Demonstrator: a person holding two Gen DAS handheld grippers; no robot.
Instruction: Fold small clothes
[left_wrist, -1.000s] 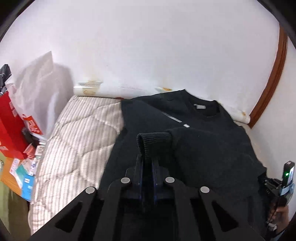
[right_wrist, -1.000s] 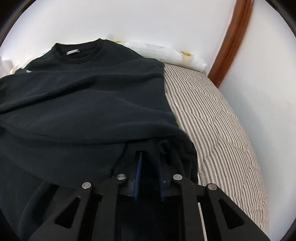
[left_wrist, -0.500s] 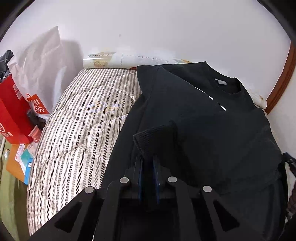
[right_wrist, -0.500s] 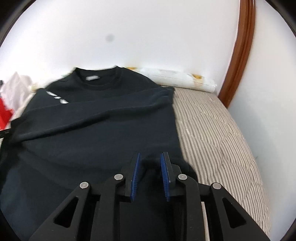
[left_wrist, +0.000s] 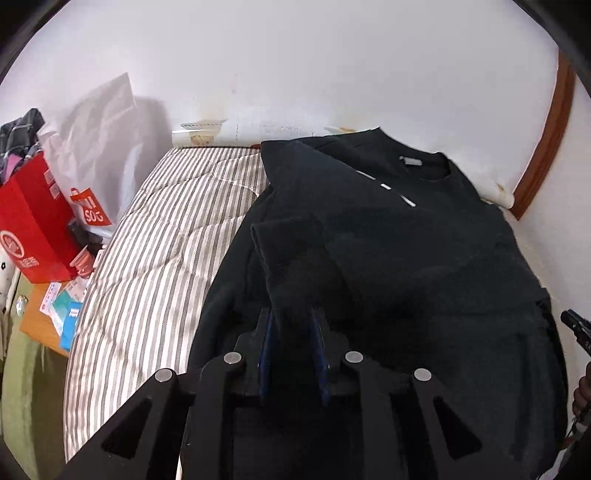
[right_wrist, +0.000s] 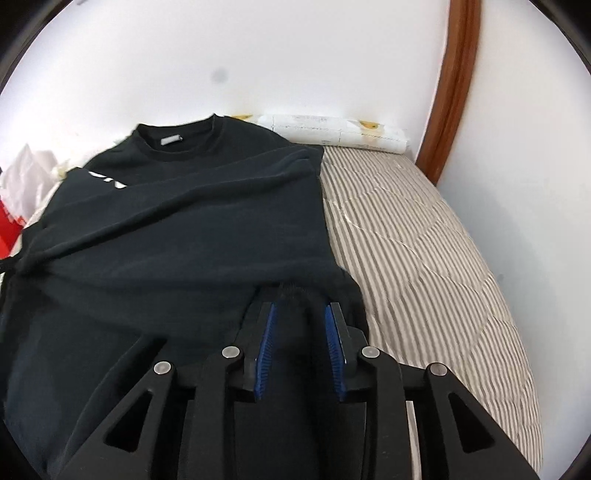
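Observation:
A black sweatshirt (left_wrist: 424, 236) lies spread on a striped quilt (left_wrist: 159, 243), collar toward the wall, both sleeves folded across the body. It also shows in the right wrist view (right_wrist: 192, 229). My left gripper (left_wrist: 292, 321) stands open, with the ribbed cuff (left_wrist: 284, 240) of a sleeve lying loose between its blue pads. My right gripper (right_wrist: 301, 314) is open too, over the sweatshirt's right edge, with dark cloth lying loose between its pads.
A red box (left_wrist: 29, 225) and a white plastic bag (left_wrist: 99, 155) stand left of the bed, with papers on an orange surface (left_wrist: 40, 321). A white roll (right_wrist: 332, 129) lies along the wall. A brown wooden trim (right_wrist: 454, 88) runs up at the right.
Both grippers have opened and let go of the cloth they held. The left one has drawn back from the cuff, and the right one has pulled up and back.

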